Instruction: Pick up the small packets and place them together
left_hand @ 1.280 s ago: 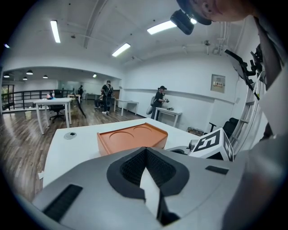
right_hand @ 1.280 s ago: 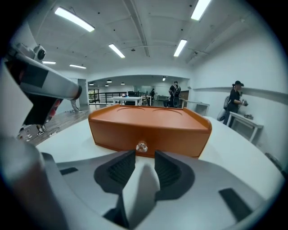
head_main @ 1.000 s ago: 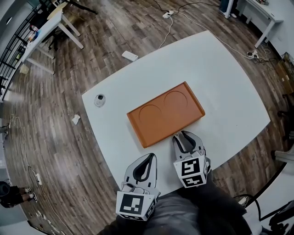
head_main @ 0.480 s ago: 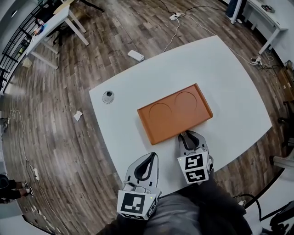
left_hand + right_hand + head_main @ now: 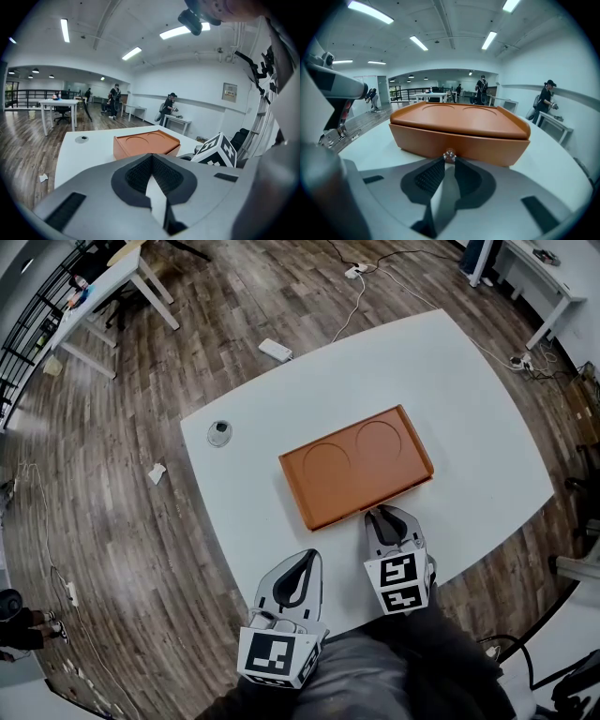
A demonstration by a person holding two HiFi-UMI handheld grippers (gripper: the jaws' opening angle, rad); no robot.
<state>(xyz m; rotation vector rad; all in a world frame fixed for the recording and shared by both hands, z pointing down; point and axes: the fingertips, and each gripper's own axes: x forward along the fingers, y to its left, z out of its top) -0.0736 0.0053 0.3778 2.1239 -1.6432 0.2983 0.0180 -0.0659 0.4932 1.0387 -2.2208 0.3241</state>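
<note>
On the white worktop an orange box is lying flat near the middle, its lid showing two shallow round recesses side by side. Its long front face is turning toward the person, and a small shiny knob is sticking out from the middle of that face.

At that front face the right tool is pointing forward and down. Its jaws have just been closing, and in the right gripper view the knob is sitting between their tips, with the dark ribbed pads pressing in on it from both sides.

Beside it, nearer the worktop's edge and apart from the box, the left tool is hovering with nothing in it. Its jaws are meeting at the tips, leaving only a thin wedge of white worktop showing behind them. In the left gripper view the box is standing well ahead of this tool, and the right tool's marker cube is showing off to the side.

Toward the far left corner of the worktop a small round disc is sitting alone, well apart from the box.
</note>
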